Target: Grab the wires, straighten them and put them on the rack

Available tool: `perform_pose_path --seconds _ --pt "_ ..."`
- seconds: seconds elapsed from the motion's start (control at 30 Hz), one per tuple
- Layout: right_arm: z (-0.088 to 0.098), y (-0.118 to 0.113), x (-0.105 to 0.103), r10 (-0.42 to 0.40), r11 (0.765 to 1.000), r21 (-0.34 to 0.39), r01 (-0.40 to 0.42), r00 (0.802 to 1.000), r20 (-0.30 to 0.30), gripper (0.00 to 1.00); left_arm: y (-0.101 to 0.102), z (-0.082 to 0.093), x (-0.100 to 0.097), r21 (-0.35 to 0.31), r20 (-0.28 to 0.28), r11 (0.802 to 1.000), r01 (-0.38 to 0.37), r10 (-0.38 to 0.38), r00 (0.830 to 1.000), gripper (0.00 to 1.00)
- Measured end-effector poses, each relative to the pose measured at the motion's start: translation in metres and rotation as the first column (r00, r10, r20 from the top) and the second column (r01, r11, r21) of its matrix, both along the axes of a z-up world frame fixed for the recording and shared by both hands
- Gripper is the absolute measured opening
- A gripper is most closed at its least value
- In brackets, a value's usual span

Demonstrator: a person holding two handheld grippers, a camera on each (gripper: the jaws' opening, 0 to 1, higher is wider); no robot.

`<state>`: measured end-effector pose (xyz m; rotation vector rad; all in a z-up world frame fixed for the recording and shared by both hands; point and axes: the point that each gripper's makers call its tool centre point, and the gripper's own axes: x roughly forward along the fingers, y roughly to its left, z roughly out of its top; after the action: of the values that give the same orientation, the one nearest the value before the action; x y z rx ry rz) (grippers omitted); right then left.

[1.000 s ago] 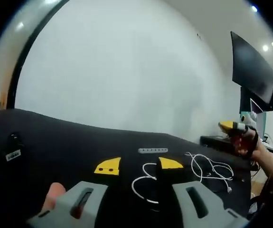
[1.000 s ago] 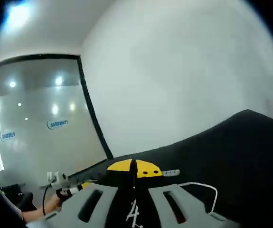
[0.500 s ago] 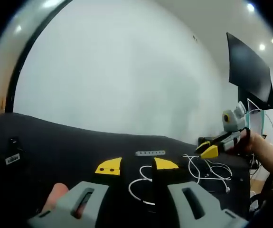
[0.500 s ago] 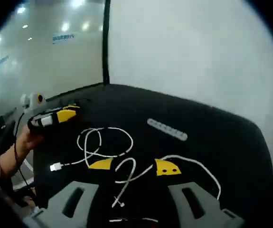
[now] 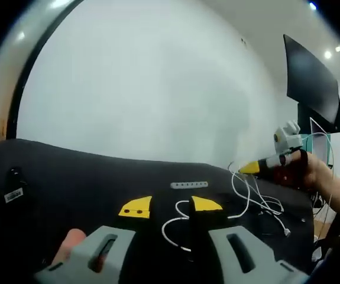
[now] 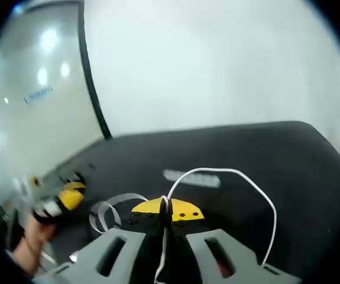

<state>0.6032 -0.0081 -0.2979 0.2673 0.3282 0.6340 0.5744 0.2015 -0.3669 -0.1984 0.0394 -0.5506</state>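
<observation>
- Lifting a white wire (image 6: 249, 184) off the black table (image 6: 288, 154), pinched in the shut right gripper (image 6: 165, 208).
- Idle, parted — left gripper (image 5: 165, 205) over a second wire (image 5: 175, 228).
- Still ahead — straightening, then the rack (image 6: 191, 177).

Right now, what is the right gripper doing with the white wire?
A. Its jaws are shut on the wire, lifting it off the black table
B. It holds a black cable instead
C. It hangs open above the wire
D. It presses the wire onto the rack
A: in the right gripper view, the right gripper has its yellow jaws closed together on the white wire, which arcs up above the black table.
</observation>
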Motion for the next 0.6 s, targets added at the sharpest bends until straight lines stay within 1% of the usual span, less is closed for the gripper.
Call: perform_pose_path --seconds 0.03,0.07,0.1,0.13,0.17,0.2,0.23,0.27,0.33,0.37,0.43,0.47,0.5,0.57,0.6 --pt "0.018 -0.005 -0.002 0.001 1.0 0.002 -0.001 1.0 0.026 0.01 0.0 0.0 0.0 -0.004 0.0 1.0 0.002 -0.002 1.0 0.25" --pt "0.051 -0.013 -0.004 -0.012 0.999 0.031 0.01 0.997 0.077 0.01 0.0 0.001 0.0 -0.005 0.0 1.0 0.001 -0.001 1.0 0.25" --pt "0.085 -0.017 -0.01 -0.008 0.998 0.055 0.001 0.991 0.131 0.01 0.001 0.0 0.0 -0.005 -0.001 1.0 -0.002 0.002 1.0 0.25" --pt "0.117 -0.022 -0.015 -0.005 0.998 0.059 -0.006 0.984 0.181 0.01 0.002 0.001 0.002 -0.01 -0.002 1.0 -0.009 0.009 1.0 0.25" --pt "0.157 -0.03 -0.02 -0.019 0.998 0.064 0.004 0.971 0.237 0.01 0.005 0.002 0.003 -0.03 -0.002 0.999 -0.017 0.017 1.0 0.25" --pt "0.187 -0.035 -0.025 -0.029 0.996 0.085 0.005 0.958 0.284 0.01 0.007 0.004 0.003 -0.045 -0.003 0.999 -0.018 0.018 1.0 0.25" --pt "0.215 -0.038 -0.03 -0.037 0.994 0.108 0.002 0.945 0.324 0.01 0.007 0.004 0.003 -0.054 -0.004 0.998 -0.018 0.018 1.0 0.25" --pt "0.237 -0.042 -0.034 -0.045 0.992 0.129 0.0 0.938 0.345 0.01 0.008 0.005 0.002 -0.065 -0.006 0.998 -0.019 0.018 1.0 0.25" --pt "0.274 -0.052 -0.04 -0.082 0.989 0.144 0.024 0.908 0.411 0.01 0.008 0.005 0.001 -0.077 -0.012 0.997 -0.02 0.019 1.0 0.25" --pt "0.285 -0.054 -0.041 -0.094 0.988 0.154 0.03 0.899 0.428 0.01 0.007 0.005 0.0 -0.079 -0.013 0.997 -0.021 0.02 1.0 0.25" --pt "0.315 -0.057 -0.047 -0.106 0.986 0.161 0.03 0.87 0.482 0.01 0.006 0.004 0.0 -0.074 -0.018 0.997 -0.023 0.022 1.0 0.25" --pt "0.325 -0.059 -0.048 -0.113 0.987 0.159 0.037 0.86 0.498 0.01 0.005 0.003 -0.002 -0.066 -0.018 0.997 -0.025 0.023 1.0 0.25" --pt "0.333 -0.062 -0.046 -0.124 0.986 0.157 0.05 0.856 0.502 0.01 0.003 0.003 -0.004 -0.058 -0.016 0.998 -0.026 0.025 1.0 0.25" --pt "0.353 -0.07 -0.039 -0.158 0.984 0.15 0.092 0.835 0.528 0.01 0.003 0.003 -0.004 -0.046 -0.008 0.999 -0.023 0.023 1.0 0.25" --pt "0.361 -0.071 -0.037 -0.161 0.984 0.149 0.096 0.829 0.535 0.01 0.002 0.004 -0.004 -0.041 -0.003 0.999 -0.021 0.021 1.0 0.25"
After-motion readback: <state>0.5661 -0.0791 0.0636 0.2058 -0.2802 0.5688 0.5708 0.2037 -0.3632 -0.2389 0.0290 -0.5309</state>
